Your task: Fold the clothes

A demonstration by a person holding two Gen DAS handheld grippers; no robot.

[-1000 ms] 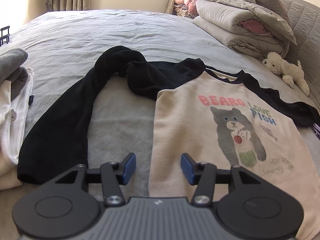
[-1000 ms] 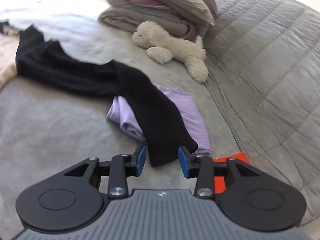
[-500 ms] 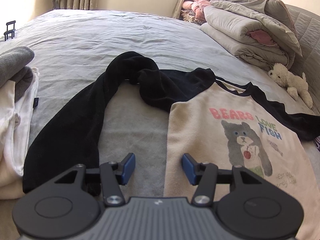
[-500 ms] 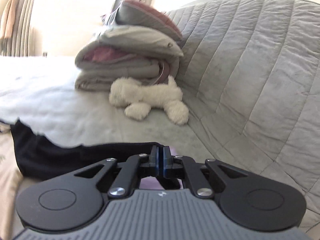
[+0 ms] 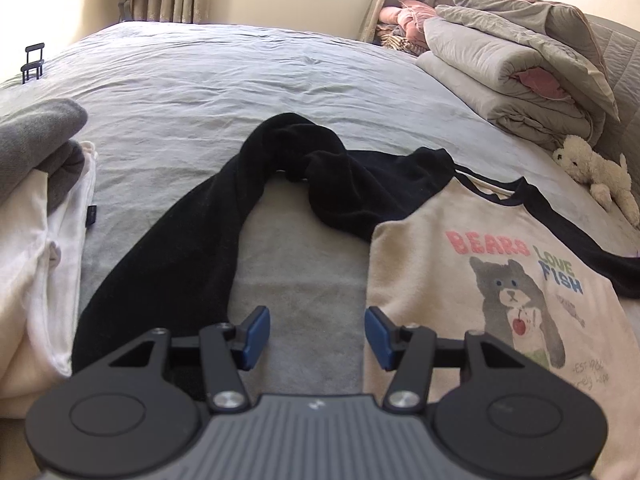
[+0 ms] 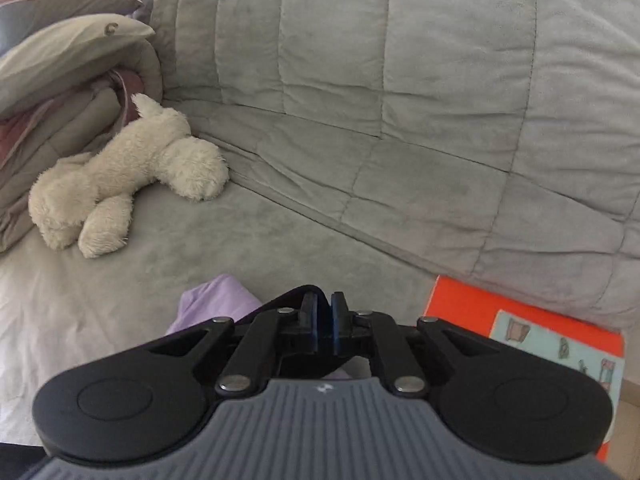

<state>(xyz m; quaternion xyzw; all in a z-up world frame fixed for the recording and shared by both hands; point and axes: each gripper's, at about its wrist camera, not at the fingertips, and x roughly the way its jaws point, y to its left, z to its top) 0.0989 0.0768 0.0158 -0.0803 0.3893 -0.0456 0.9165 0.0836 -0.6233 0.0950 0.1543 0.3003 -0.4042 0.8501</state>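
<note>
A cream shirt point(image 5: 432, 280) with a bear print and black sleeves lies flat on the grey bed. Its left black sleeve point(image 5: 192, 248) curves down toward my left gripper point(image 5: 316, 334). That gripper hovers open over bare bedsheet between the sleeve and the shirt's body, holding nothing. My right gripper point(image 6: 324, 316) is lifted above the bed near the headboard. Its jaws are opening slightly but stand almost together, with the cuff of the other black sleeve point(image 6: 286, 300) pinched between them. The rest of that sleeve is hidden under the gripper.
A lilac garment point(image 6: 216, 304) lies just under the right gripper, and an orange box point(image 6: 520, 320) sits to its right. A white plush toy point(image 6: 132, 168) rests by folded duvets point(image 5: 512, 72). White and grey clothes point(image 5: 36, 240) are piled at the left. The quilted headboard point(image 6: 400, 80) rises behind.
My right gripper shut on the end of the black sleeve, then rose and rolled, so its view swung toward the headboard. The left gripper drifted a little and stayed open.
</note>
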